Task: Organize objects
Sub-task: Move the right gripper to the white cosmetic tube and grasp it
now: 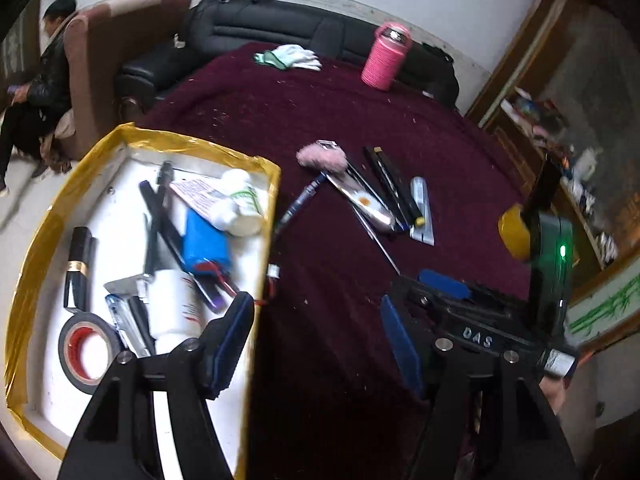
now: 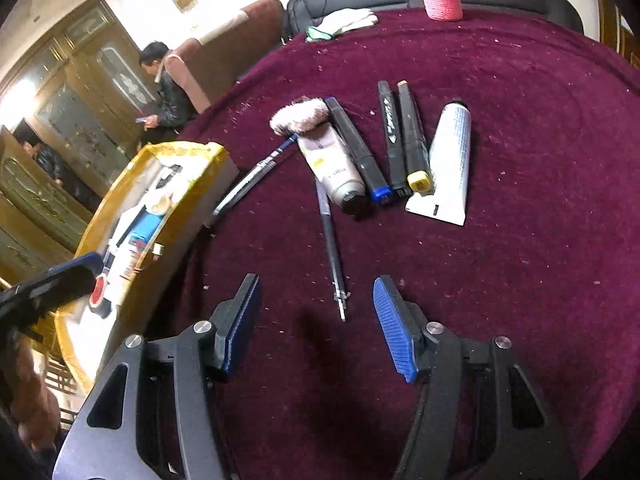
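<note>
Both ribbed-padded tools, left tool [image 1: 316,332] and right tool [image 2: 318,328], gape empty over fuzzy maroon cloth [image 2: 520,280].

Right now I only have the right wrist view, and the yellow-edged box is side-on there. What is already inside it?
Observer: The left wrist view looks down into the box. A blue battery pack lies near its middle.
Reviewer: Any tape in there?
Observer: Yes, a black tape roll with a red core lies flat in the corner nearest that camera.
Reviewer: Is the left claw holding something?
Observer: No. The left claw is open and empty, with one finger over the box and the other over the cloth.
</note>
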Available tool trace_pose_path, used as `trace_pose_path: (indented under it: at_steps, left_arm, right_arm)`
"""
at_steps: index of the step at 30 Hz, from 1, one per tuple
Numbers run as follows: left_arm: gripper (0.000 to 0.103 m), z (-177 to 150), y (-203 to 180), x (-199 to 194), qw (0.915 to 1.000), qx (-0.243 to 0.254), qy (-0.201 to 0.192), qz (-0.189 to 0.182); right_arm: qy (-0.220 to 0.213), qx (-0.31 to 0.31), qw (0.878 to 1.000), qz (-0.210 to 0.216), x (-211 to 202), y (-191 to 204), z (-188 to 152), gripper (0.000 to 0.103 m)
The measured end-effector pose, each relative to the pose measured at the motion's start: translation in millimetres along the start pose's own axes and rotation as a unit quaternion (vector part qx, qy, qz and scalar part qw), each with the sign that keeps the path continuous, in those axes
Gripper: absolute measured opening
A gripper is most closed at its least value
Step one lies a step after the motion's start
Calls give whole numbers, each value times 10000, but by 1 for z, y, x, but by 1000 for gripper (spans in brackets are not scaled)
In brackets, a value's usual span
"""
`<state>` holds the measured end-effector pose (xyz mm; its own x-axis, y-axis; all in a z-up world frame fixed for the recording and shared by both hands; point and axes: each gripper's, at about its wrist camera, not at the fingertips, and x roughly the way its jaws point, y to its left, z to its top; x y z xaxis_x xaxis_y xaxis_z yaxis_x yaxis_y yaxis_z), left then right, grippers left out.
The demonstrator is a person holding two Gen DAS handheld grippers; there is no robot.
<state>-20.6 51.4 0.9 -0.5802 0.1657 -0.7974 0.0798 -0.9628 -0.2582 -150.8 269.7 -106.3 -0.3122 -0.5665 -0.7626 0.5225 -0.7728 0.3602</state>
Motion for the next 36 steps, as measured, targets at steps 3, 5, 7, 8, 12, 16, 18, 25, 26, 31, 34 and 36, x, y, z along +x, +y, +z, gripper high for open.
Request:
trace_pose_path:
  at_steps: [3,5,7,8,12,16,18,25,26,31,34,36]
  left_arm:
    - [66,-4,-5,8,9999,61,121,1]
    - [66,-6,-6,16,9997,5,221,45]
    - [66,-8,-6,20,9996,-42,293,10]
    - [66,-9,-6,22,9994,-54,348,15]
    - [66,-10,-2,21,9996,-59,268,53]
    - [66,-10,1,20,9993,-121,343,-35]
    - [66,-8,-1,17,9998,-22,221,9]
    - [66,-2,4,14,9998,-56,184,-19]
    - [66,0,6,11,9999,-87,92,57]
    - [66,3,19,8,9994,-323,114,-28]
    - [66,3,27,6,9990,-447,-11,18]
    - [66,3,30,9,9984,-544,114,-38]
  right_arm:
    - [20,31,10000,-8,1,-1,-2,59]
    - [29,-32,10000,-58,2,-1,-3,59]
    - [17,-45,10000,-72,1,0,-3,59]
    - [28,-33,10000,-84,2,-1,-3,59]
    - [-8,-116,9998,-140,1,3,1,59]
    - [-20,-89,9999,-146,4,4,8,59]
    - [-60,-100,9999,-105,6,5,13,59]
    - [-27,-198,9997,-103,25,19,29,59]
    - [-39,-233,9996,-141,27,21,30,59]
    - [-47,-380,9980,-508,36,30,27,49]
    - [-73,-355,9977,-580,34,27,25,36]
    - [-91,-204,9988,-428,29,19,22,33]
